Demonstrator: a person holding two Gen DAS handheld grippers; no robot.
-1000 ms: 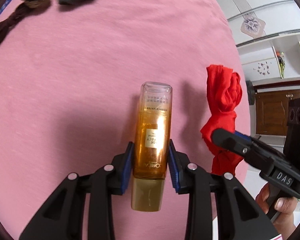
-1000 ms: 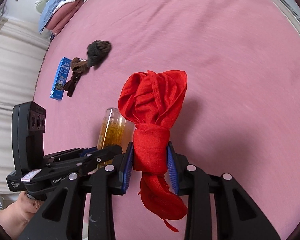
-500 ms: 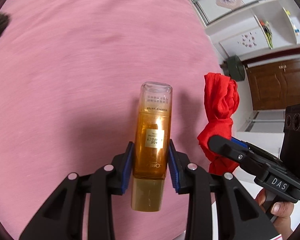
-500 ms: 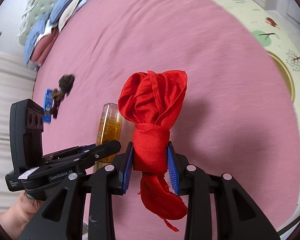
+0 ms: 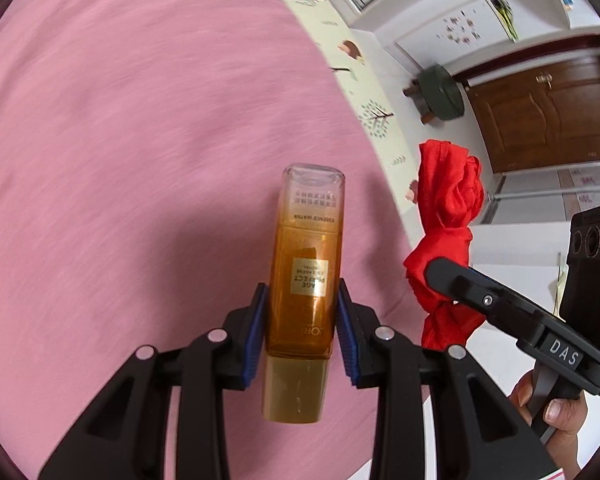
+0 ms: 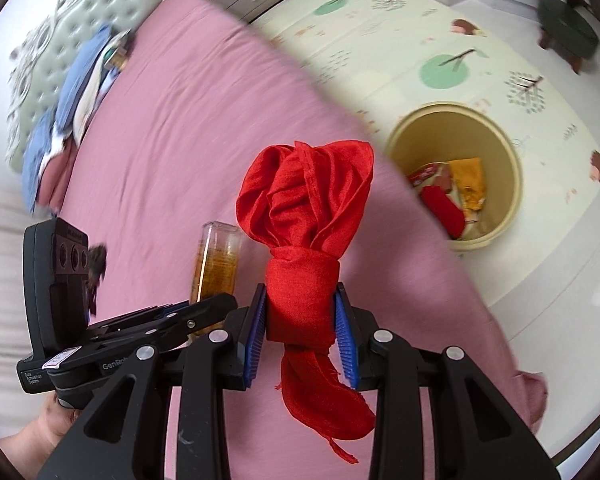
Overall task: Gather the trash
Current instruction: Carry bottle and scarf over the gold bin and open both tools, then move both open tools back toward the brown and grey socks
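My left gripper [image 5: 302, 330] is shut on an amber cosmetics bottle [image 5: 306, 264] with a gold cap, held above the pink bed [image 5: 120, 160]. My right gripper [image 6: 300, 328] is shut on a knotted red cloth [image 6: 304, 240], clamped at its knot. In the left wrist view the red cloth [image 5: 446, 232] and the right gripper show at the right, near the bed's edge. The right wrist view shows the bottle [image 6: 216, 264] and the left gripper at the left. A round yellow bin [image 6: 504, 148] stands on the floor beyond the bed edge, with red and orange wrappers inside.
A patterned cream play mat [image 6: 440, 40] covers the floor beside the bed. A green stool [image 5: 440, 92] stands near a brown door [image 5: 548, 112]. Folded blue and pink bedding [image 6: 72, 112] lies at the headboard. A dark small item [image 6: 96, 260] lies on the bed behind the left gripper.
Both grippers have swept across the bed toward its edge with their loads. The dark items and blue box have left view, and the floor mat and yellow bin have come in.
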